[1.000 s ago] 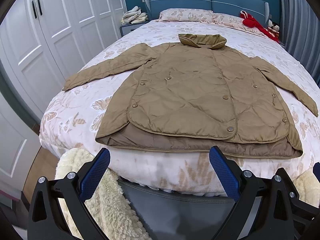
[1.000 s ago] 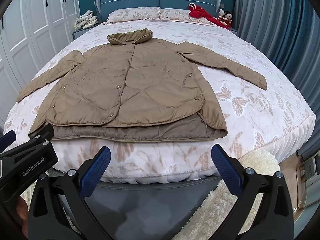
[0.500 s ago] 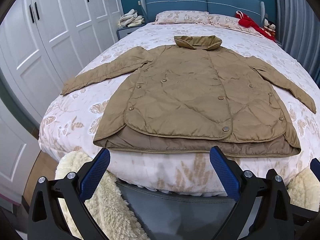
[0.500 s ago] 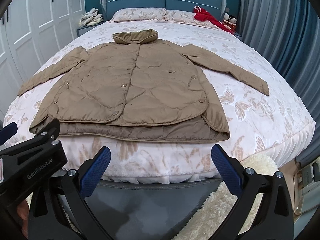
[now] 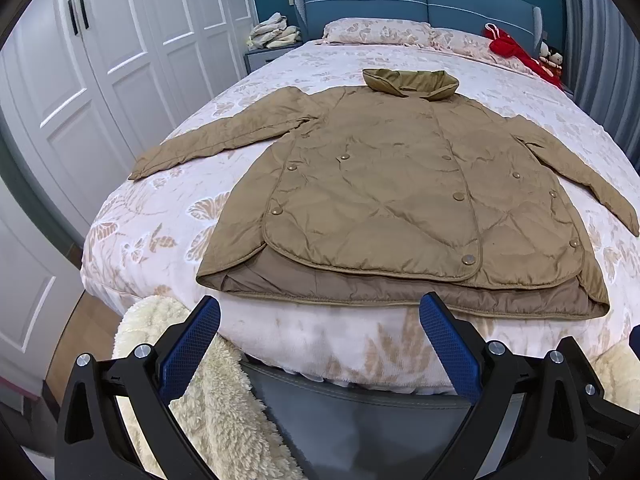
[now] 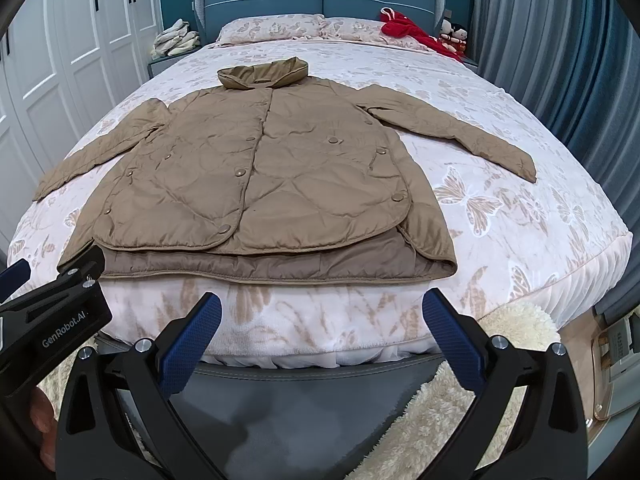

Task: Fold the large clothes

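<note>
We hold both grippers, left (image 5: 320, 336) and right (image 6: 322, 334), fingers spread wide and empty, short of the bed (image 6: 520, 216). The jacket (image 5: 392, 196) lies flat ahead of the fingers, sleeves splayed and hem nearest, probably laid out ready for folding.

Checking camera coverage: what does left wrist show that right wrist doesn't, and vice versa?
Left wrist only: the wooden floor left of the bed, and more of the white wardrobe.

Right wrist only: the left gripper at the left edge, the blue curtains, and both dolls in clear view.

Both: the tan jacket spread flat, sleeves out, on the floral bed, the red garment, and open, empty jaws.
</note>
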`<state>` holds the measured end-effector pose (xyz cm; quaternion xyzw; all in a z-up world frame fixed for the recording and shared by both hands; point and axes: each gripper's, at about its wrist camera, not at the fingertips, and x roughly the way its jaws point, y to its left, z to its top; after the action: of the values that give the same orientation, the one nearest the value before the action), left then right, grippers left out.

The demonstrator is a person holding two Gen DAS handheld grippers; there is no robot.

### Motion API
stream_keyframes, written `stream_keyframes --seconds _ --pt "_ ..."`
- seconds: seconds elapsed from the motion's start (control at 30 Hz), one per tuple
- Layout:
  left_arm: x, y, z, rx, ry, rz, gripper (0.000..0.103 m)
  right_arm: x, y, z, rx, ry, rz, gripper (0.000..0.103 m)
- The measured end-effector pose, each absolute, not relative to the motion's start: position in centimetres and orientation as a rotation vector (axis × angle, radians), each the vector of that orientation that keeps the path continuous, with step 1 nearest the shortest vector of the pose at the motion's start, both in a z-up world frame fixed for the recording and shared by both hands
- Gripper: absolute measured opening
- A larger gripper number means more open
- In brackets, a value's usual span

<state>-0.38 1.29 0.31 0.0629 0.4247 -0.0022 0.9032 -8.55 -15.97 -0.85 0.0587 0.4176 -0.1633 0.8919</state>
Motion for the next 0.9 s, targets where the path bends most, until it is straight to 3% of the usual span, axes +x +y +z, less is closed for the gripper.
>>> stream_keyframes --seconds 0.9 --pt "0.3 1.7 -0.6 0.125 0.895 0.006 0.097 -7.8 -17.9 -1.3 0.184 0.877 -0.363 0.098"
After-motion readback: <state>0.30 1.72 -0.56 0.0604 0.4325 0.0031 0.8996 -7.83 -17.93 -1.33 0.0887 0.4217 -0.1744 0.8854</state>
